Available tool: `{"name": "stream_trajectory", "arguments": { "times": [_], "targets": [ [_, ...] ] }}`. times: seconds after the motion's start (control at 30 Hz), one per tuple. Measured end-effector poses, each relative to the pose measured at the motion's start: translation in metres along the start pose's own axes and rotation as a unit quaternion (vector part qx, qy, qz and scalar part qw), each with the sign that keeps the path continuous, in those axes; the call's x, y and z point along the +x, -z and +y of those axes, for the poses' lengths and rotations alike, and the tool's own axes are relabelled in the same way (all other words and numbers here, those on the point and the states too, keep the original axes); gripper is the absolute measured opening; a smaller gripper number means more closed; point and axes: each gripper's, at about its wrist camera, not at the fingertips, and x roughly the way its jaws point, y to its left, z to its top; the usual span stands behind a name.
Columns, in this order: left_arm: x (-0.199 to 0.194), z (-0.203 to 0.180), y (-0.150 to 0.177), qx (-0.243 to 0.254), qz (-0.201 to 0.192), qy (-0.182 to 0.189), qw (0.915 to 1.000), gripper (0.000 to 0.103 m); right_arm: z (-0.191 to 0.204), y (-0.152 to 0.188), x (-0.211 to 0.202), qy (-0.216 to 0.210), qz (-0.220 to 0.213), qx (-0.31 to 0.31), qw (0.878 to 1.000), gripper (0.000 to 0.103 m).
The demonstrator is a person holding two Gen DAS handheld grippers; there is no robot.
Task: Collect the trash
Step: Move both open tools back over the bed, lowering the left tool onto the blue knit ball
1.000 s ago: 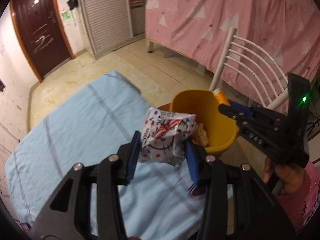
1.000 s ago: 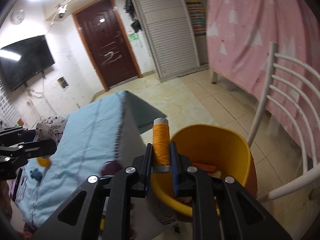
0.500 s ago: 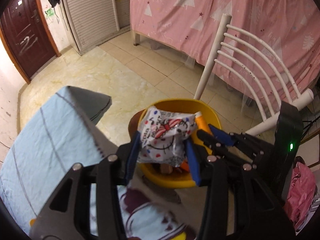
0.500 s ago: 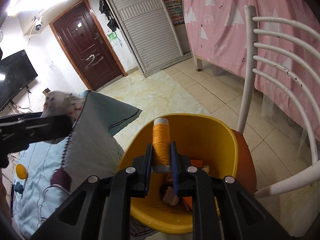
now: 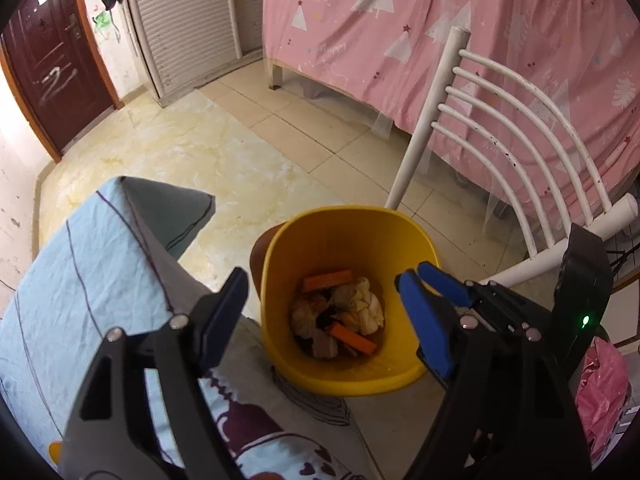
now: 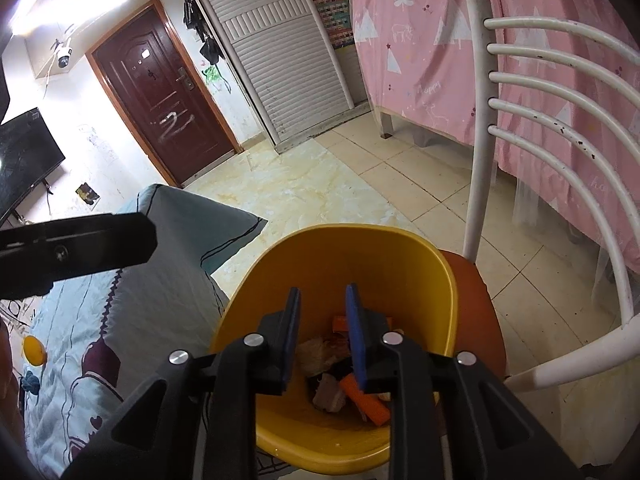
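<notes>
Release step: both grippers hang above the yellow bin (image 5: 344,372). The left gripper (image 5: 324,312) has just spread wide and holds nothing; the right gripper (image 6: 322,336) has just parted, also unloaded. Crumpled wrappers and 2 orange pieces (image 5: 338,320) lie on the smooth, rounded plastic bottom. Next: withdraw, locate remaining trash.

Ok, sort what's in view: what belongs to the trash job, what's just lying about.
Job:
yellow bin
trash inside it
left gripper, open, empty
right gripper, open, empty

Lying about:
white chair
blue bedsheet
pink curtain
door
</notes>
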Motion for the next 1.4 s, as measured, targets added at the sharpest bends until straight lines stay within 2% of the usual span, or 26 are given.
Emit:
{"name": "stream_trajectory", "arguments": {
  "times": [0.23, 0.63, 0.7, 0.83, 0.97, 1.3, 1.4],
  "targets": [
    [-0.018, 0.020, 0.009, -0.010, -0.009, -0.006, 0.9999, 0.075, 0.014, -0.005, -0.010, -0.002, -0.004, -0.015, 1.000, 0.021],
    [-0.065, 0.077, 0.029, -0.049, -0.030, -0.021, 0.9981, 0.075, 0.070, -0.011, -0.031, -0.013, -0.016, -0.067, 0.998, 0.023],
    [-0.078, 0.091, 0.035, -0.054, -0.035, -0.028, 0.9975, 0.075, 0.086, -0.010, -0.034, -0.023, -0.017, -0.081, 0.996, 0.026],
    [-0.103, 0.116, 0.051, -0.071, -0.048, -0.047, 0.9952, 0.084, 0.118, -0.008, -0.037, -0.042, -0.018, -0.109, 0.993, 0.037],
    [-0.119, 0.135, 0.070, -0.078, -0.047, -0.064, 0.9937, 0.084, 0.149, -0.005, -0.036, -0.063, -0.016, -0.129, 0.990, 0.050],
    [-0.151, 0.188, 0.124, -0.114, -0.044, -0.101, 0.9874, 0.085, 0.221, 0.008, -0.027, -0.101, 0.003, -0.179, 0.979, 0.057],
    [-0.153, 0.204, 0.142, -0.133, -0.036, -0.097, 0.9858, 0.085, 0.240, 0.012, -0.024, -0.109, 0.008, -0.193, 0.975, 0.059]
  ]
}}
